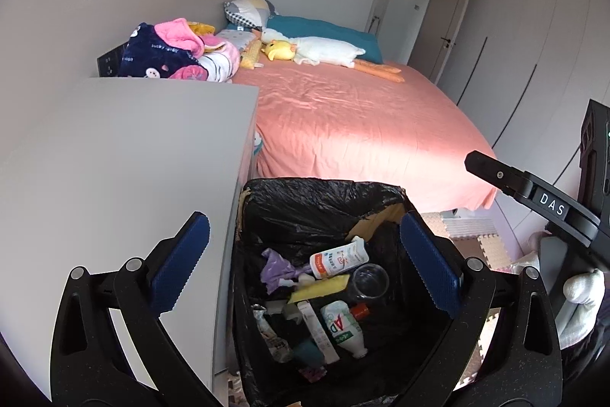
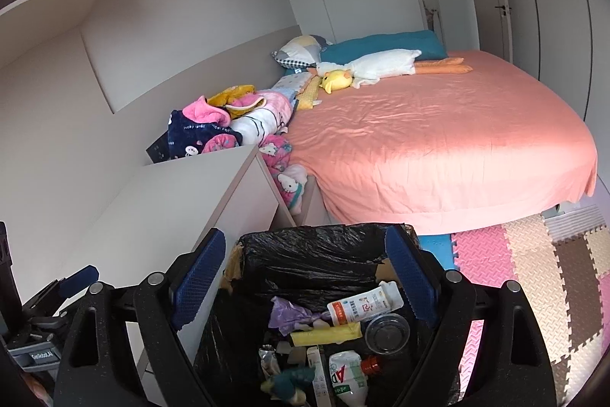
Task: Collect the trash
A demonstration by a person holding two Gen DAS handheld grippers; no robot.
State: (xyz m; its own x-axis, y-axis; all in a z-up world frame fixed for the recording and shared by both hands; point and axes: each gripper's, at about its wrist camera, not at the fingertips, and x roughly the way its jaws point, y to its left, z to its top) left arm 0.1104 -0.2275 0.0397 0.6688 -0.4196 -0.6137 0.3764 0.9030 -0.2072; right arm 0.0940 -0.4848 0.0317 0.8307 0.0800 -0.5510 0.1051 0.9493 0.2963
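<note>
Both grippers hang above the bin (image 1: 324, 201), fingers spread wide and holding nothing: the left gripper (image 1: 305, 266) and the right gripper (image 2: 305, 281). In the black-lined bin lie a white bottle (image 1: 339, 259), a clear cup (image 1: 369, 282), a yellow packet (image 1: 320, 288) and purple wrapping (image 1: 276, 269). A grey cabinet (image 1: 133, 155) stands beside it. Beyond is a bed (image 1: 354, 124) with a pink sheet, piled clothes (image 1: 171, 54) and a plush goose (image 1: 324, 50). Foam mats (image 2: 533, 262) cover the floor.
</note>
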